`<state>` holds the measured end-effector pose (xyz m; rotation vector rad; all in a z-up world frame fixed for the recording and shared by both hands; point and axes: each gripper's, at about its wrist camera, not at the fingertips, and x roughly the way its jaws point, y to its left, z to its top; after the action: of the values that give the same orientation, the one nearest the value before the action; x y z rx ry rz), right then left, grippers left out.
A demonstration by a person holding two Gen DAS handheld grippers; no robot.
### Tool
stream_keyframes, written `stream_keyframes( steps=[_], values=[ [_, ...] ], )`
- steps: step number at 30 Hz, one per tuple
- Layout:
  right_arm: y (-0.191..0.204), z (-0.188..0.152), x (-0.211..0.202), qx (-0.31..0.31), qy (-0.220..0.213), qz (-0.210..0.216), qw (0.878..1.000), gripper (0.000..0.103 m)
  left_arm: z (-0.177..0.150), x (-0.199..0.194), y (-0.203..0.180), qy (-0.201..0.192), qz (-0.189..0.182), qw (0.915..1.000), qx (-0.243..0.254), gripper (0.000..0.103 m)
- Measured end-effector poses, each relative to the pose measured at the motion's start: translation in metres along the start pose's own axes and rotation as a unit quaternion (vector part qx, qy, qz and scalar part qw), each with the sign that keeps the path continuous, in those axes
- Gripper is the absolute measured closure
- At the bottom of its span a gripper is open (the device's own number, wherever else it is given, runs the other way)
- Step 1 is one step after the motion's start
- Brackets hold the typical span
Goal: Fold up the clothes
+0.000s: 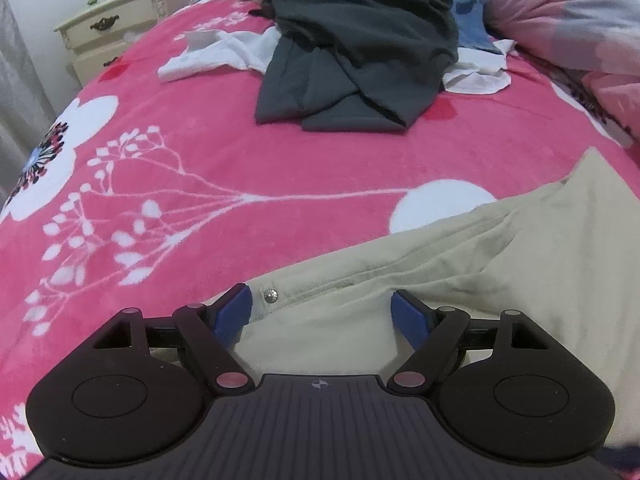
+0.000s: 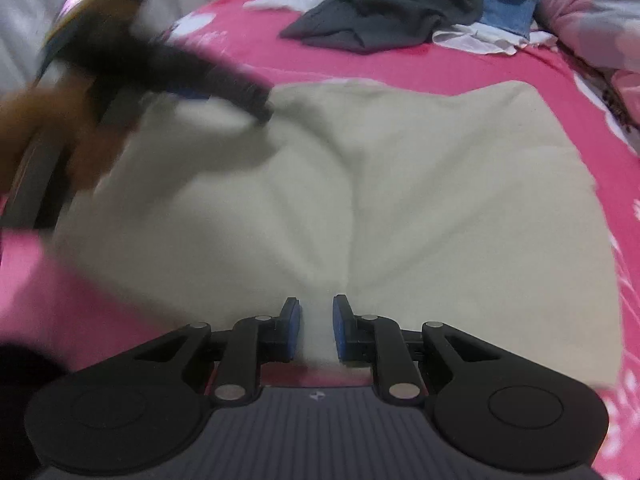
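Step in hand, as judged: laying out and gripping one piece before its first fold.

Found the beige trousers (image 1: 460, 280) spread on the pink floral bedspread (image 1: 240, 152), near edge toward both cameras, a metal snap button (image 1: 271, 295) showing at the waistband. Found the cloth creased rather than flat, the creases running toward the right-hand grip.

Noted the left gripper (image 1: 320, 318) with jaws wide apart, straddling the waistband just beside the snap; cloth between the pads but not pressed by them. Noted the right gripper (image 2: 316, 332) with jaws drawn close, pinching a raised ridge of the same beige cloth at its near edge.

Next move, as judged: closing the left on the waistband, then lifting both points together and carrying the near edge over toward the far one. Called for an even pull, else a skewed fold.

Around: saw a heap of unfolded laundry well apart at the far side, namely a dark grey garment (image 1: 360, 40), white cloth (image 1: 224, 54) beneath it and blue denim (image 1: 468, 8); a pink and grey quilt (image 1: 560, 12) at far right; a cream nightstand (image 1: 116, 20) off the bed. Saw nothing lying on the trousers; enough bare bedspread beyond them for the fold. Could not judge the left side of the right wrist view: blurred.
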<state>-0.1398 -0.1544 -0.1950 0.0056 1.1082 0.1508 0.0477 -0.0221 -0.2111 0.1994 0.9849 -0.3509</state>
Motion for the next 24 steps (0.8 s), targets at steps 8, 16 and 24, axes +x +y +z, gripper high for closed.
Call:
stream_keyframes(
  steps=[8, 16, 24],
  values=[
    [-0.01, -0.012, -0.032, 0.03, 0.054, -0.008, 0.998, 0.083, -0.019, -0.064, 0.053, -0.024, -0.035, 0.9935, -0.106, 0.021],
    [-0.031, 0.058, -0.029, 0.088, -0.03, 0.037, 0.995, 0.078, -0.118, -0.125, 0.133, -0.007, -0.094, 0.9702, -0.223, 0.012],
    [-0.071, 0.111, 0.043, 0.17, -0.027, 0.05, 0.984, 0.079, -0.124, -0.092, 0.146, 0.023, -0.164, 0.9571, -0.238, 0.012]
  ],
)
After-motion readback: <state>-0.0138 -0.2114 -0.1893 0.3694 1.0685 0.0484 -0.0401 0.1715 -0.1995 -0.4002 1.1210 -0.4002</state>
